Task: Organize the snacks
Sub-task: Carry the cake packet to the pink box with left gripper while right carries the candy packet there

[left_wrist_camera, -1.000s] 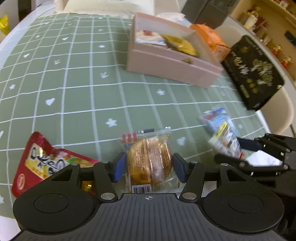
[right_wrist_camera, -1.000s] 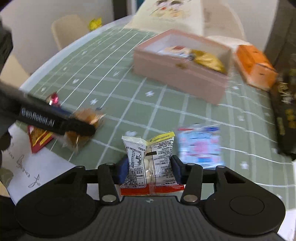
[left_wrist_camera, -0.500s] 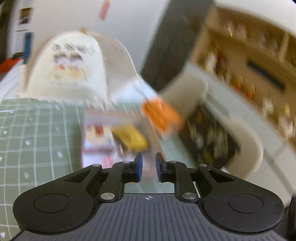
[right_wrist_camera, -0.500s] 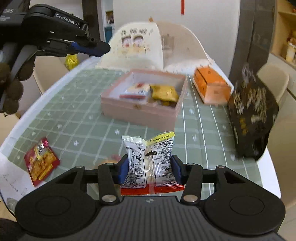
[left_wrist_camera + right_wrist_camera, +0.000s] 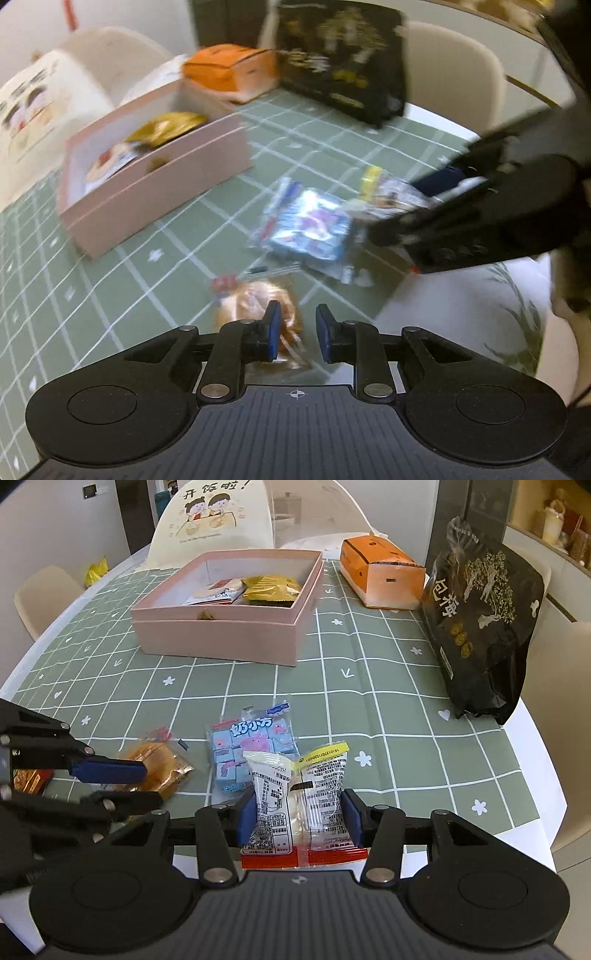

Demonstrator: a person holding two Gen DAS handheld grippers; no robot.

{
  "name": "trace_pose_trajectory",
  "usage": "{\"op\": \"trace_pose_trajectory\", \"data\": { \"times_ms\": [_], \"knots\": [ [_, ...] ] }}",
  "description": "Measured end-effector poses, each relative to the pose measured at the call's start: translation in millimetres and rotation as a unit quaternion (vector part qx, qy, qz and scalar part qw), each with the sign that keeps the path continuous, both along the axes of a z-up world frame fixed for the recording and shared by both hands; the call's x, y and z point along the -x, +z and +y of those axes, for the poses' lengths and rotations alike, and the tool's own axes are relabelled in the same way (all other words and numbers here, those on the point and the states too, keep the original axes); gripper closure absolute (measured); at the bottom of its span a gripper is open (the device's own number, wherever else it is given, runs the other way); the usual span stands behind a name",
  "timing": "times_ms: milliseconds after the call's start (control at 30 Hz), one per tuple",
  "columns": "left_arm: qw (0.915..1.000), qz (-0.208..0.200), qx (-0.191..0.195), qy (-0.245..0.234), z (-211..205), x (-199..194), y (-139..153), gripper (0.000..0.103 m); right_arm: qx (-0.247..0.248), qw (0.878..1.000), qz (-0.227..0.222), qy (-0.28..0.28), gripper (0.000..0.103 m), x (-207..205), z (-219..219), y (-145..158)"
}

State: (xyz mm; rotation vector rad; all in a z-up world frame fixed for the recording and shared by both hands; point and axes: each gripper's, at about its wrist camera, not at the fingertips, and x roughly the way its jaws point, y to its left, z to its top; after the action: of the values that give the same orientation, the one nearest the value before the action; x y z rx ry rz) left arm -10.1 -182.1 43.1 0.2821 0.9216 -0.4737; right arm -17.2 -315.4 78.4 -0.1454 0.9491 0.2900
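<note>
My right gripper (image 5: pixel 298 816) is shut on a white snack packet (image 5: pixel 299 797) with black print and a red bottom edge. My left gripper (image 5: pixel 294 334) is nearly closed with a narrow gap and holds nothing; it hovers over a bun in clear wrap (image 5: pixel 258 306), also in the right wrist view (image 5: pixel 157 762). A blue cartoon snack pack (image 5: pixel 251 749) lies on the green cloth beside the bun; it also shows in the left wrist view (image 5: pixel 310 225). The open pink box (image 5: pixel 221 627) holds a gold packet (image 5: pixel 271 589) and a white-red packet (image 5: pixel 218 594).
An orange carton (image 5: pixel 380 572) and a tall black bag (image 5: pixel 480 613) stand at the right. A domed food cover (image 5: pixel 218 515) stands behind the box. A red packet (image 5: pixel 27 779) lies at the left edge. White paper (image 5: pixel 461 314) covers the near table edge.
The left gripper let go of the bun, swung up and came back down over it, nearly closed. The right gripper kept its packet and lifted, then lowered toward the table.
</note>
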Motion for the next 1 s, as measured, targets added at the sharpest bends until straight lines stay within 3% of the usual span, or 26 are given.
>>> {"op": "trace_pose_trajectory", "data": {
  "times_ms": [67, 200, 267, 333, 400, 467, 633, 667, 700, 800, 867, 1000],
  "knots": [
    [0.9997, 0.011, 0.018, -0.008, -1, 0, 0, 0.063, 0.004, 1.000, 0.001, -0.001, 0.055, 1, 0, -3],
    [0.9992, -0.007, 0.017, 0.035, 10, -5, 1, 0.067, 0.016, 1.000, 0.010, -0.009, 0.054, -1, 1, -13],
    [0.9979, 0.001, 0.018, 0.062, 20, -11, -1, 0.064, 0.022, 1.000, 0.011, -0.010, 0.053, 2, 0, -18],
    [0.9976, 0.005, 0.022, 0.066, 24, -16, 0, 0.063, 0.031, 0.999, 0.011, -0.008, 0.049, 4, 1, -21],
    [0.9981, 0.004, 0.017, 0.060, 23, -22, -1, 0.060, 0.043, 0.999, 0.004, -0.007, 0.038, 5, 3, -22],
    [0.9977, 0.012, 0.026, 0.061, 25, -26, -1, 0.056, 0.050, 0.999, -0.001, -0.009, 0.035, 5, 3, -23],
    [0.9927, 0.056, 0.060, 0.088, 36, -37, -4, 0.050, 0.041, 0.999, 0.004, -0.011, 0.037, 5, 0, -22],
    [0.9923, 0.061, 0.062, 0.088, 37, -37, -4, 0.050, 0.040, 0.999, 0.006, -0.011, 0.048, 5, 0, -22],
    [0.9922, 0.063, 0.064, 0.086, 38, -37, -5, 0.050, 0.034, 0.999, 0.009, -0.007, 0.051, 6, -1, -20],
    [0.9921, 0.073, 0.056, 0.085, 34, -41, -10, 0.039, 0.013, 1.000, 0.012, -0.001, 0.052, 7, -1, -13],
    [0.9931, 0.073, 0.028, 0.087, 28, -42, -16, 0.034, 0.007, 1.000, 0.010, 0.002, 0.052, 4, 3, -10],
    [0.9902, 0.075, 0.062, 0.101, 35, -38, -13, 0.040, 0.016, 1.000, 0.000, 0.005, 0.052, 1, 8, -6]
  ]
}}
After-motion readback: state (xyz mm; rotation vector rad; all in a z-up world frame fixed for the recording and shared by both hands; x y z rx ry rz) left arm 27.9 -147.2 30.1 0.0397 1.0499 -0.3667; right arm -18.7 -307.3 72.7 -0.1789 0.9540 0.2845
